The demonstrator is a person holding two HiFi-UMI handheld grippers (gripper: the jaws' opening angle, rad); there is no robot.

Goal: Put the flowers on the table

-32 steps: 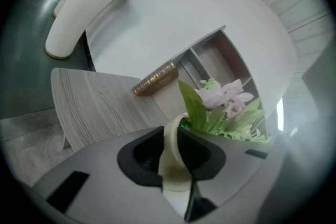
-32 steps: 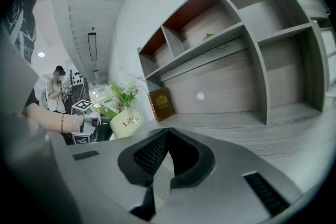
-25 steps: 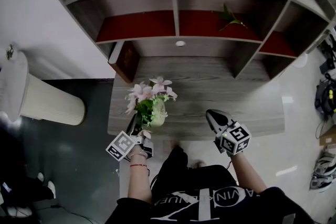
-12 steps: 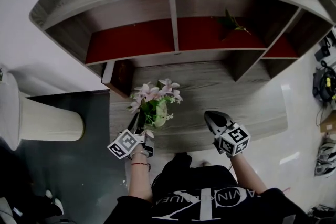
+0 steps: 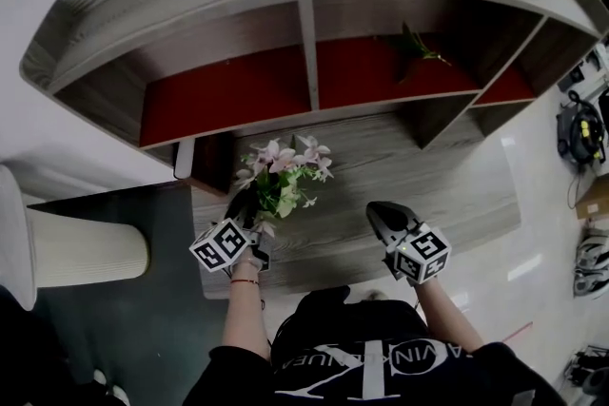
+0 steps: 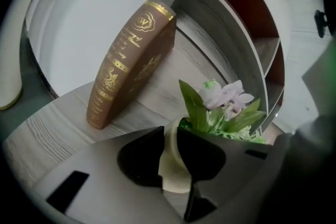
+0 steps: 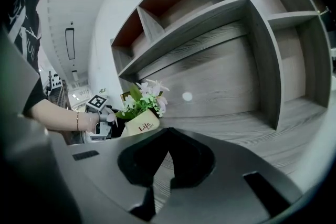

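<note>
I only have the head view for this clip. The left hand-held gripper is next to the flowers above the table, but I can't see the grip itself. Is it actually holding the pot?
Observer: Yes. In the left gripper view, the left hand-held gripper has its jaws shut on the rim of the cream pot.
Operator: What is the dark thing just left of it?
Observer: A brown book with gold ornament. It stands tilted on the table, beyond the pot.
Operator: Is the other gripper carrying anything?
Observer: No. In the right gripper view, the right hand-held gripper has its jaws together with nothing between them.
</note>
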